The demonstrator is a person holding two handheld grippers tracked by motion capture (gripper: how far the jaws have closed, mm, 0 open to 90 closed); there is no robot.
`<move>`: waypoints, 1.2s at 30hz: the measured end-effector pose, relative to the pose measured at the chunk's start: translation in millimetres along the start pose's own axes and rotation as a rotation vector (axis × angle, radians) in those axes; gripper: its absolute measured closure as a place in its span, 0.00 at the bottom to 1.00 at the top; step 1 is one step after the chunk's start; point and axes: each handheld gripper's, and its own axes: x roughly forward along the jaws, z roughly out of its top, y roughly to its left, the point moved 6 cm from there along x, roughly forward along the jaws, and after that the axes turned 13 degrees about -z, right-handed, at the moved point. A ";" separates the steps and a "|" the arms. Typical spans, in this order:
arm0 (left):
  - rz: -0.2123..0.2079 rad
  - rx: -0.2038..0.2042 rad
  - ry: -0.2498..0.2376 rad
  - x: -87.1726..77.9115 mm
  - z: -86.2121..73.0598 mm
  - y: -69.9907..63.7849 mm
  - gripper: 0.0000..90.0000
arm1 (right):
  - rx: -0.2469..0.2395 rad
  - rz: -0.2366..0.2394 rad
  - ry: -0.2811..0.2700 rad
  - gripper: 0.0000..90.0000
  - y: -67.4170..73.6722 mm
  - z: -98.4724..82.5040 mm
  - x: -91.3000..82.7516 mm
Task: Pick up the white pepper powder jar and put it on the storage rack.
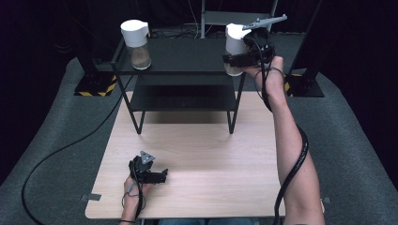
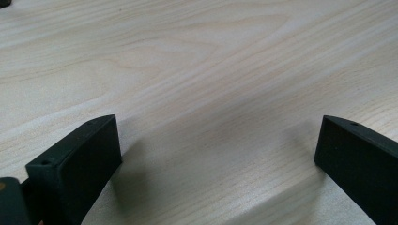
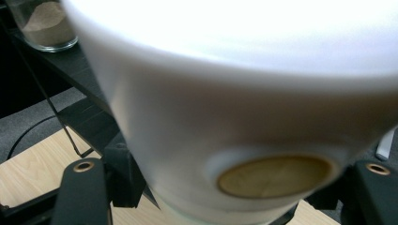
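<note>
We had the right tongs (image 1: 239, 58) clamped on the white-lidded glass jar (image 1: 234, 47) at the right end of the black shelf's (image 1: 187, 56) top, the jaws pressing the body just below the lid. From the right gripper view the white lid (image 3: 234, 93) looked smooth and bore a round wooden inset (image 3: 277, 176). We judged the jar rigid, breakable and rather slippery, so the glass body under the lid was the safer place to hold, kept upright. Its contents we could not tell. A second jar (image 1: 137, 44) stood at the shelf's left end, holding brownish powder (image 3: 47, 23) in its lower part. Our left tongs (image 1: 162, 176) rested wide open and empty near the table's (image 1: 211, 159) front edge.
</note>
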 end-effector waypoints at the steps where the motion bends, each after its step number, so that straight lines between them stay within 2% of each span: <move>1: 0.000 0.000 0.000 0.0 0.0 0.0 0.00 | 0.003 -0.003 0.001 0.33 -0.2 0.8 1.1; 24: -0.001 -0.001 -0.002 0.1 -0.2 0.1 0.00 | 0.050 -0.012 0.052 0.33 -7.9 10.0 35.4; 36: -0.001 0.001 -0.001 0.1 -0.1 0.1 0.01 | 0.107 0.021 0.057 0.33 -18.0 5.8 44.1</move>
